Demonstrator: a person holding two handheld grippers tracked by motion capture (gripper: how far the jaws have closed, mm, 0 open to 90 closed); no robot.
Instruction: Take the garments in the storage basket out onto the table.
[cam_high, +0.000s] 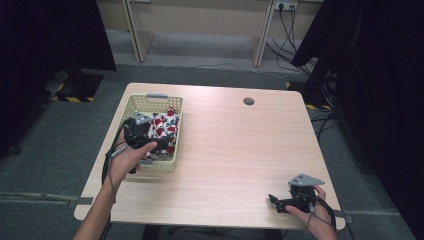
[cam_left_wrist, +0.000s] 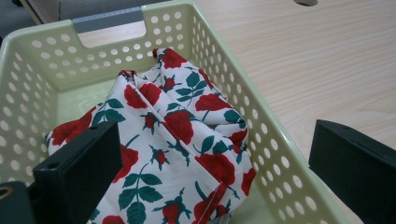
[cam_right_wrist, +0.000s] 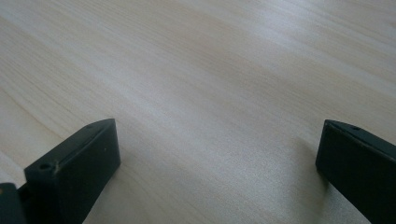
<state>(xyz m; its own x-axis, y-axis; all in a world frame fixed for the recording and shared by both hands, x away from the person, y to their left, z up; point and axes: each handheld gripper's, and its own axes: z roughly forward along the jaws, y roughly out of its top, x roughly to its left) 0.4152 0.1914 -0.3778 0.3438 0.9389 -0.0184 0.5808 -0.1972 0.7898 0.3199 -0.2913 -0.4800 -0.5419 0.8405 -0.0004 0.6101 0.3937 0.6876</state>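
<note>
A pale green perforated basket (cam_high: 141, 102) stands at the table's left side. Inside lies a bunched white cloth printed with red roses and green leaves (cam_high: 163, 127). My left gripper (cam_high: 159, 143) hovers over the basket's near part, open. In the left gripper view the cloth (cam_left_wrist: 177, 135) lies between and beyond the wide-apart jaws, and the basket wall (cam_left_wrist: 243, 88) runs past the right jaw. My right gripper (cam_high: 274, 200) rests low near the table's front right corner, open, with bare wood (cam_right_wrist: 210, 93) between its jaws.
The wooden table (cam_high: 240, 145) has a round cable grommet (cam_high: 248, 101) near its far edge. Dark curtains hang at both sides. Cables trail on the floor at the far right, and desk legs stand beyond the table.
</note>
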